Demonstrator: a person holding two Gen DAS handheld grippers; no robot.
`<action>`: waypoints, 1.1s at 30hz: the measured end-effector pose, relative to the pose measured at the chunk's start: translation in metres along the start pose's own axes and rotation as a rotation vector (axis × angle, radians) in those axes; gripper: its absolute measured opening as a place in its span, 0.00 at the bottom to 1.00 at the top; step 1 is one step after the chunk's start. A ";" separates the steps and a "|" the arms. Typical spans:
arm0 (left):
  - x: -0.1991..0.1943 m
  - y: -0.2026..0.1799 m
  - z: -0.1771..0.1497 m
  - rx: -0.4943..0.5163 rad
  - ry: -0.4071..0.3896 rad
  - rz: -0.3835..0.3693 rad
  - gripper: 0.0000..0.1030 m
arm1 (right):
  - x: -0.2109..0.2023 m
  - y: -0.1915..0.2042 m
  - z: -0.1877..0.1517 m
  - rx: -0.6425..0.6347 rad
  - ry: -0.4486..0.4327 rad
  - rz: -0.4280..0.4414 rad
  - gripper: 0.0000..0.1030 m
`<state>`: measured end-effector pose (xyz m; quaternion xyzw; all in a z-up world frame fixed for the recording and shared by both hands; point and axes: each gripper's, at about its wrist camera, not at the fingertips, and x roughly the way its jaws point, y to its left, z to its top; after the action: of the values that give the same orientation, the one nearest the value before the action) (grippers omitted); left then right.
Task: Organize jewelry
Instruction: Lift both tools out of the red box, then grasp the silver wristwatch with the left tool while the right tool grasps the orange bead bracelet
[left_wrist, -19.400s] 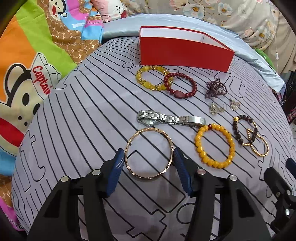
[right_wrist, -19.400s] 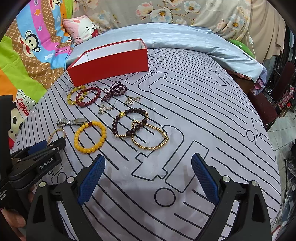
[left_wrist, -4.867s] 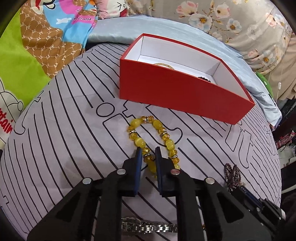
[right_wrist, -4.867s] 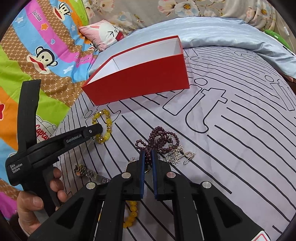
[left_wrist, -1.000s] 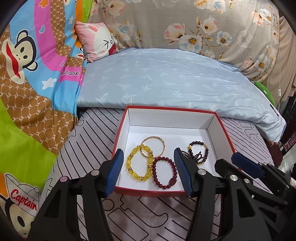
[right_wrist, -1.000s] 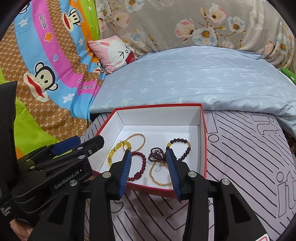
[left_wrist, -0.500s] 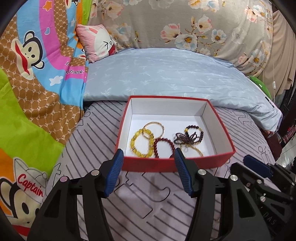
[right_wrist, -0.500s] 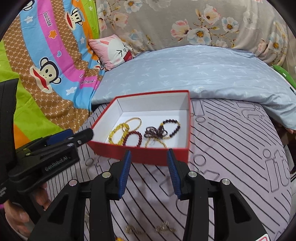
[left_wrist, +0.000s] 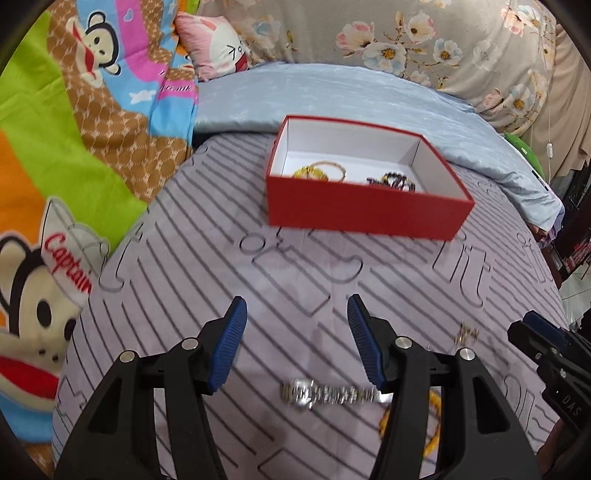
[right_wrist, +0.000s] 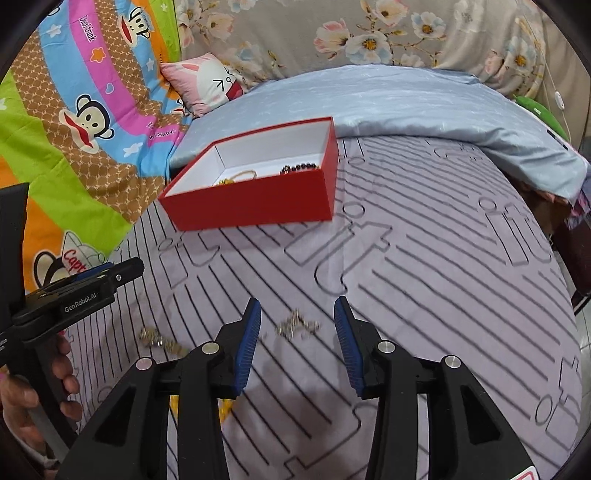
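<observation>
Both tools are empty with their jaws standing apart: the left gripper (left_wrist: 295, 343) hangs over the striped bedspread (left_wrist: 303, 280) with the silver watch (left_wrist: 325, 393) lying just short of its fingertips and slightly toward its right finger, while the right gripper (right_wrist: 297, 341) has a small silver trinket (right_wrist: 295, 325) almost squarely in the gap ahead of it. The step in hand looks like the next pickup, and to do it well each tool should come down low and nearly flat to the cloth, since both pieces are thin and lie flush on soft fabric; the watch is best pinched across its band near the case, not end-on, so the links do not slide out, and the trinket wants a centred, gentle close so it is not pushed into the bedding (the blur here makes its exact shape hard to read). An orange bead bracelet (left_wrist: 432, 424) lies partly hidden behind the left tool's right finger, so that finger should stay clear of it. Ahead of both tools, well beyond the fingertips, stands the red box (left_wrist: 369, 210), open-topped with a white lining; over its near wall show a thin gold bangle (left_wrist: 327, 166), yellow beads (left_wrist: 306, 172) and dark beaded pieces (left_wrist: 391, 181), the rest of its floor hidden.
</observation>
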<state>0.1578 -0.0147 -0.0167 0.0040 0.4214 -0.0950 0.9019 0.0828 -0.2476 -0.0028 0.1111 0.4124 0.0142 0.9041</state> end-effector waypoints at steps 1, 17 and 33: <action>-0.001 0.002 -0.006 -0.007 0.008 0.002 0.53 | -0.002 0.000 -0.005 0.006 0.005 0.005 0.40; 0.011 -0.002 -0.039 -0.234 0.177 -0.044 0.60 | -0.005 0.008 -0.050 0.023 0.074 0.021 0.40; 0.011 0.023 -0.060 -0.147 0.206 0.105 0.60 | 0.005 0.025 -0.055 0.008 0.100 0.076 0.40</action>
<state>0.1230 0.0111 -0.0654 -0.0304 0.5167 -0.0157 0.8555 0.0461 -0.2123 -0.0361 0.1295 0.4527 0.0522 0.8807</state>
